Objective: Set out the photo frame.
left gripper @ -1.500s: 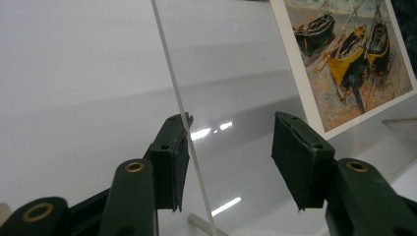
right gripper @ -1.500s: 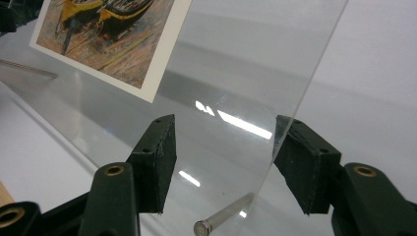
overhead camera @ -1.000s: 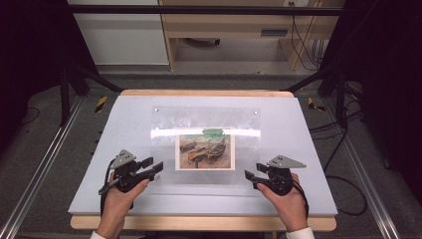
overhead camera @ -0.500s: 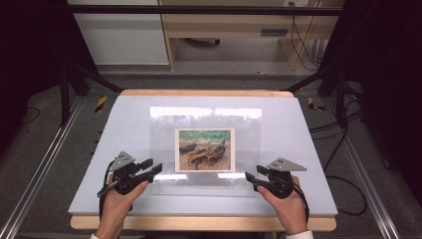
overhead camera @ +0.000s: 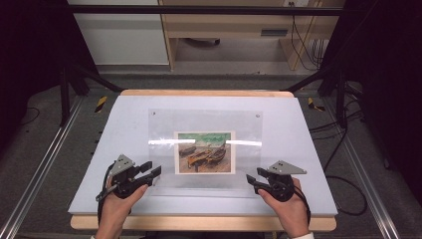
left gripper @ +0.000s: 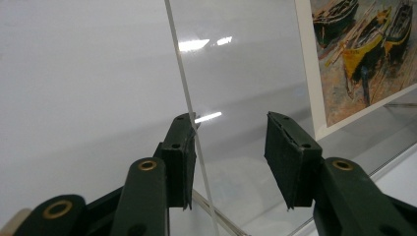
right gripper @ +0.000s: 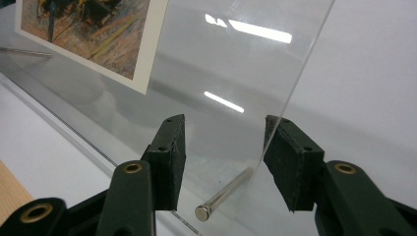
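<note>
With the print (overhead camera: pixel 204 152) already under the clear acrylic sheet (overhead camera: pixel 164 130), my left tool (overhead camera: pixel 154 174) and right tool (overhead camera: pixel 252 180), both half-open and closing, straddle its near corners, gripping nothing yet, and the metal standoff pin (right gripper: pixel 223 195) remains unfastened.

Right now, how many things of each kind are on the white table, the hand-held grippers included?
Clear acrylic sheet: 1
Boat picture: 1
Metal pin: 1
Grippers, left gripper and right gripper: 2
Total: 5
</note>
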`<move>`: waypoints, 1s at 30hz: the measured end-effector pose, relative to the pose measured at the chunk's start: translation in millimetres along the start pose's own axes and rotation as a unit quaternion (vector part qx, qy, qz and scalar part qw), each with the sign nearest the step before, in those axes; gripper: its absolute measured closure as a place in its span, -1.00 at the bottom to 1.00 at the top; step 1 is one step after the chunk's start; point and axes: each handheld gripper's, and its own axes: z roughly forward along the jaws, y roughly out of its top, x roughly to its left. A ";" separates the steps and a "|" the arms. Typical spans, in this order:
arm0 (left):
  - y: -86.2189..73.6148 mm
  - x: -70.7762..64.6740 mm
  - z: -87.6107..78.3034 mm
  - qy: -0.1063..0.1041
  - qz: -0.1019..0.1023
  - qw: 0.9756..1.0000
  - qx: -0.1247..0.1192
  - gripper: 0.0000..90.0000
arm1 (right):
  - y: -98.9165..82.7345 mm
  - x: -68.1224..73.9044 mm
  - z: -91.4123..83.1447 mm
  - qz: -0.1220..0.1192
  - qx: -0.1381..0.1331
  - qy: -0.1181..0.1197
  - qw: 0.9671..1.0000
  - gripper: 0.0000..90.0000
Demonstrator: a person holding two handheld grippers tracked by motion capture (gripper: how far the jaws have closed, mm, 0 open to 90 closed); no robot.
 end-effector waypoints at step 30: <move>-5.9 -7.9 -8.3 0.013 0.011 1.000 0.006 0.29 | -7.9 6.9 -6.2 -0.018 0.003 -0.012 1.000 0.26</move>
